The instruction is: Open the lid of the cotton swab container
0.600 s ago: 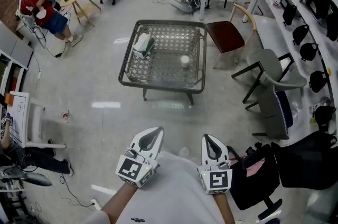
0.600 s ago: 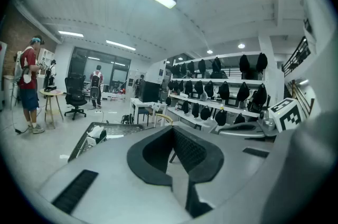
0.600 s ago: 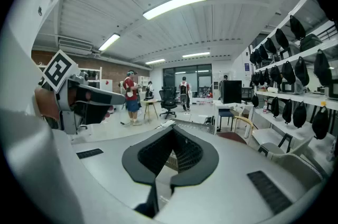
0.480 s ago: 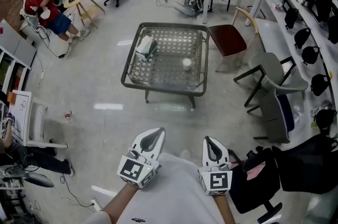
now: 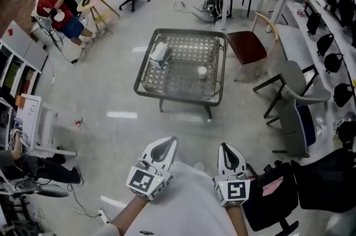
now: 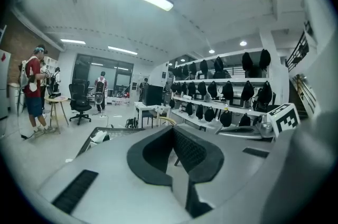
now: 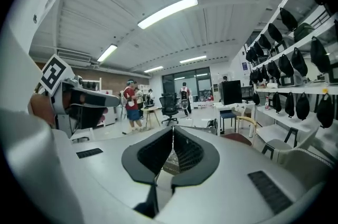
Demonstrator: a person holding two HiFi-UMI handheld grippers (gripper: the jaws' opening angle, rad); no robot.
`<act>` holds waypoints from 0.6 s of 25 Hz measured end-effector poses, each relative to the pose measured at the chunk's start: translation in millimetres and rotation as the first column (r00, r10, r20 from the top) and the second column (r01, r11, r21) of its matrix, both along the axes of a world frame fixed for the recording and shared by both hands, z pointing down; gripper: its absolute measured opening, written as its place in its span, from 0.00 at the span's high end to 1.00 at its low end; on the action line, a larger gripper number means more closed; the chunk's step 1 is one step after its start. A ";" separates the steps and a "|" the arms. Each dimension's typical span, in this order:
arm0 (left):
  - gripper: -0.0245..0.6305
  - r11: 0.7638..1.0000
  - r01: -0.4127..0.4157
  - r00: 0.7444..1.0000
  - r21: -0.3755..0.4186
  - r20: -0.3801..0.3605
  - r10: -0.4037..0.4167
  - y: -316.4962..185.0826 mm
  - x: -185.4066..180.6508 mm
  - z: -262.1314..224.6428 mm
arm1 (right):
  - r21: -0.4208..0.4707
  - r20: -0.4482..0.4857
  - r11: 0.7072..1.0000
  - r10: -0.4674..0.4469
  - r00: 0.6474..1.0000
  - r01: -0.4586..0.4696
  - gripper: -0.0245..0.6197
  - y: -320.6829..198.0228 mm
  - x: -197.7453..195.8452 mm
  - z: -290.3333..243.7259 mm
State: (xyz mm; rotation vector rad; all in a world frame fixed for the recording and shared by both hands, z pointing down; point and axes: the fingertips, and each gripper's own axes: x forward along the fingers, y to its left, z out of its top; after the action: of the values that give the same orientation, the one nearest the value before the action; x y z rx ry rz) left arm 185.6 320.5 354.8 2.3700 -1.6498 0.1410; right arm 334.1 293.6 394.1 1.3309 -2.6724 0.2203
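Observation:
The cotton swab container (image 5: 202,71), a small white round tub with its lid on, stands on the right half of the mesh-topped table (image 5: 146,82), far ahead of me across the floor. Both grippers are held close to my body at the bottom of the head view. My left gripper (image 5: 165,142) is shut with nothing between its jaws, and its own view shows the pads closed together (image 6: 171,132). My right gripper (image 5: 229,149) is likewise shut and empty (image 7: 172,132). Neither gripper is near the container.
A tissue box (image 5: 160,54) lies on the table's left half. A red-seated chair (image 5: 248,45) and grey chairs (image 5: 292,84) stand right of the table, and a black bag (image 5: 278,190) sits near my right. A person in red (image 5: 55,9) stands far left.
The head view has shifted, so the table and container sit slightly lower and more to the right in the frame. Both grippers stay shut in about the same place.

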 end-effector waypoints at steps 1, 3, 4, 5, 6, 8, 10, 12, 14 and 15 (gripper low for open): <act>0.96 1.000 -0.001 1.000 -0.004 0.002 0.001 -1.6 0.0 0.6 | -0.006 0.005 1.000 0.002 1.000 -0.002 0.96 -1.9 0.3 0.3; 0.96 1.000 -0.004 1.000 -0.013 0.003 0.004 -6.0 1.2 2.3 | -0.016 0.008 1.000 0.006 1.000 -0.006 0.96 -5.7 1.2 1.4; 0.96 1.000 -0.007 1.000 -0.016 0.002 0.007 -8.9 1.9 3.8 | -0.019 0.006 1.000 0.009 1.000 -0.009 0.96 -8.0 2.0 2.5; 0.96 1.000 -0.010 1.000 -0.019 0.001 0.010 -12.3 2.4 5.4 | -0.023 0.003 1.000 0.012 1.000 -0.012 0.96 -10.9 2.7 4.1; 0.96 1.000 -0.014 1.000 -0.021 -0.002 0.014 -16.1 2.5 7.0 | -0.027 -0.001 1.000 0.016 1.000 -0.016 0.96 -14.1 3.1 6.0; 0.96 0.999 -0.023 1.000 -0.026 -0.006 0.023 -25.6 -0.1 11.0 | -0.036 -0.010 0.999 0.025 1.000 -0.025 0.96 -22.1 1.0 10.6; 0.96 0.999 -0.039 0.999 -0.033 -0.005 0.039 -37.8 -6.4 15.8 | -0.041 -0.015 0.999 0.033 0.999 -0.034 0.96 -32.9 -5.2 14.2; 0.96 0.998 -0.056 0.998 -0.035 -0.005 0.055 -50.7 -14.0 17.5 | -0.041 -0.019 0.998 0.040 0.999 -0.041 0.96 -45.2 -12.3 15.1; 0.96 0.997 -0.066 0.998 -0.030 -0.007 0.066 -64.1 -24.0 16.1 | -0.040 -0.026 0.998 0.047 0.999 -0.048 0.96 -58.8 -21.0 15.5; 0.96 0.997 -0.069 0.998 -0.028 -0.008 0.068 -71.7 -30.8 15.9 | -0.039 -0.027 0.998 0.051 0.998 -0.052 0.96 -66.3 -27.0 15.8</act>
State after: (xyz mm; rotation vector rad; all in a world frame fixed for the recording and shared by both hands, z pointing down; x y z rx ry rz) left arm 154.8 248.8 370.7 2.4039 -1.5534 0.1670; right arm 307.1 227.3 409.9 1.3820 -2.6012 0.2583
